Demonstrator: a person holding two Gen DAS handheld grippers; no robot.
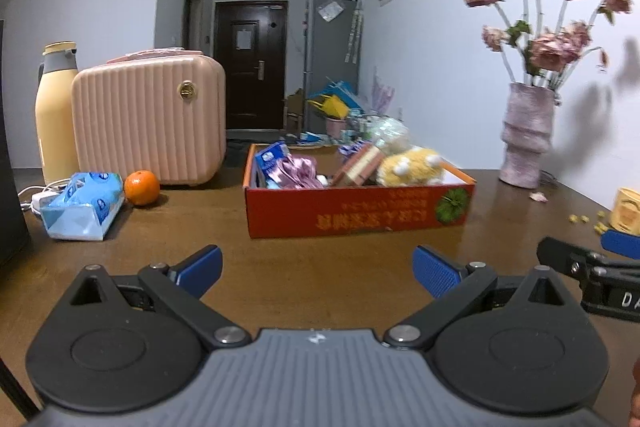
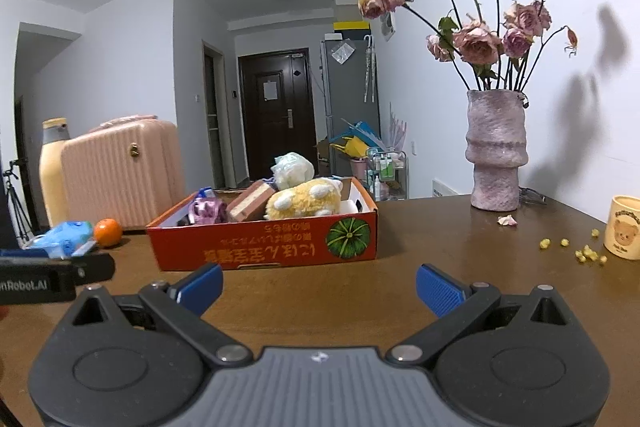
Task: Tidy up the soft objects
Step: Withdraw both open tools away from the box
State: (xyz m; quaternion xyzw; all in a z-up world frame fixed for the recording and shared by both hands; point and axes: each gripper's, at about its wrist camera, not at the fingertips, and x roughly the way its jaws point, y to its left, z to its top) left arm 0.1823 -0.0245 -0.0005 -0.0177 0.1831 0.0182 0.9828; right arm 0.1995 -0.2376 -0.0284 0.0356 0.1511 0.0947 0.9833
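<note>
An orange cardboard box point(image 1: 360, 215) point(image 2: 264, 247) stands on the brown table ahead of both grippers. It holds a yellow plush toy point(image 1: 412, 167) point(image 2: 304, 203), a pale plush point(image 2: 292, 169), a brown sponge-like block point(image 1: 356, 163) point(image 2: 250, 205), a pink ribbon bundle point(image 1: 298, 169) point(image 2: 208, 209) and a blue pack point(image 1: 270, 157). A blue tissue pack point(image 1: 82, 205) point(image 2: 66, 233) lies on the table at the left. My left gripper point(image 1: 318, 273) is open and empty, short of the box. My right gripper point(image 2: 320, 287) is open and empty, also short of the box.
An orange point(image 1: 142, 187) point(image 2: 107, 231), a pink case point(image 1: 150, 117) point(image 2: 120, 173) and a yellow flask point(image 1: 56, 111) stand at the left. A vase of dried roses point(image 1: 526, 135) point(image 2: 496, 151), a bear cup point(image 2: 624, 233) and yellow crumbs point(image 2: 584, 253) are at the right.
</note>
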